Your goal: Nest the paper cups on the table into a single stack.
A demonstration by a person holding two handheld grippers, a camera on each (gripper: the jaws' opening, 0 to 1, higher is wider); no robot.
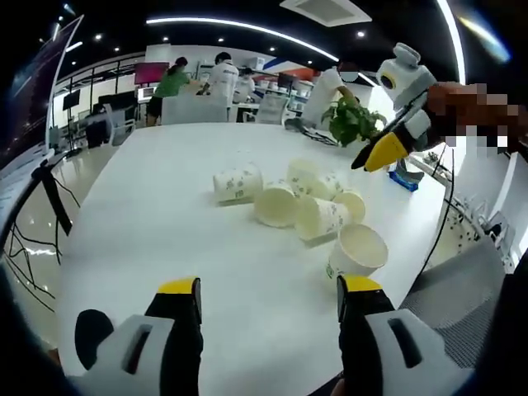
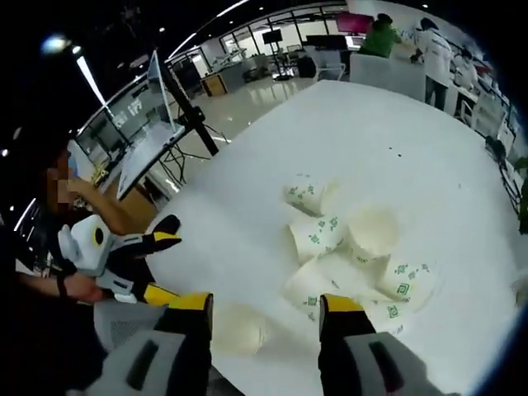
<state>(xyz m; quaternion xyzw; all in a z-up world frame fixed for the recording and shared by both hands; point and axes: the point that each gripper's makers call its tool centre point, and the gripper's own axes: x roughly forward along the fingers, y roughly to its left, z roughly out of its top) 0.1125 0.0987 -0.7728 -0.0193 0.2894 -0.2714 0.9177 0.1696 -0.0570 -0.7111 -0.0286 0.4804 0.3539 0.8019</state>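
Several white paper cups with green print lie on their sides in a loose cluster (image 1: 305,202) mid-table, also seen from above (image 2: 346,247). One cup (image 1: 359,252) lies apart near the table's edge, mouth toward me; it shows again as the cup (image 2: 235,330) just beyond my right jaws. My left gripper (image 1: 270,289) is open and empty, short of the cluster. My right gripper (image 2: 264,304) hovers open and empty above the cups. It enters the left gripper view as the right gripper (image 1: 384,153) at the upper right. The left gripper (image 2: 161,268) shows at the left.
The white table (image 1: 165,231) is wide, with bare surface left of the cups. A potted plant (image 1: 351,120) stands at its far end. A grey chair (image 1: 462,289) sits at the right edge. A screen on a stand (image 2: 153,136) and people at desks (image 1: 198,82) lie beyond.
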